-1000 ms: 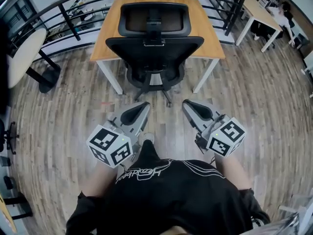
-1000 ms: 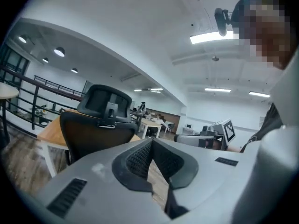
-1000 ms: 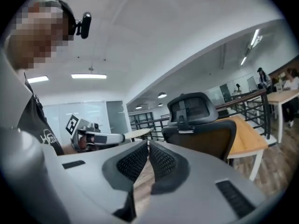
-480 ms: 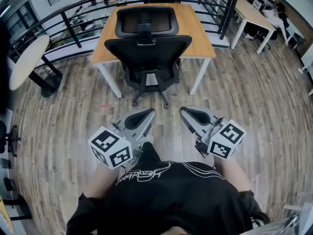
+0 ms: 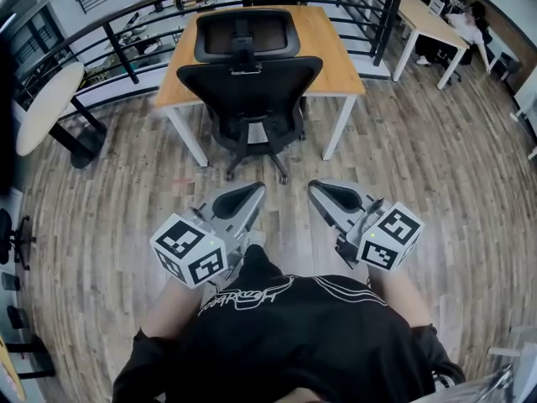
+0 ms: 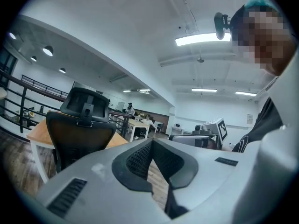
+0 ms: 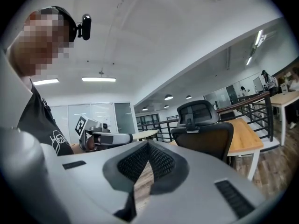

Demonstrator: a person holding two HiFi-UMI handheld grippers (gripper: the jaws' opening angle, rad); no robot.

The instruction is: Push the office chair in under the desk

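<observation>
A black office chair (image 5: 249, 86) stands with its seat tucked under the front edge of a wooden desk (image 5: 332, 53) with white legs; its back and headrest face me. My left gripper (image 5: 252, 193) and right gripper (image 5: 316, 191) are held side by side over the floor, well short of the chair's base, both shut and holding nothing. In the left gripper view the office chair (image 6: 79, 127) stands ahead at the left. In the right gripper view the office chair (image 7: 203, 132) stands ahead at the right.
A black railing (image 5: 117, 40) runs behind the desk. A round white table (image 5: 42, 99) stands at the left. Another desk (image 5: 432, 23) with a seated person is at the far right. Wooden floor (image 5: 436, 175) lies around the chair.
Both grippers have drawn back from the chair towards me, and the chair and desk now sit farther up in the head view. Both grippers remain shut.
</observation>
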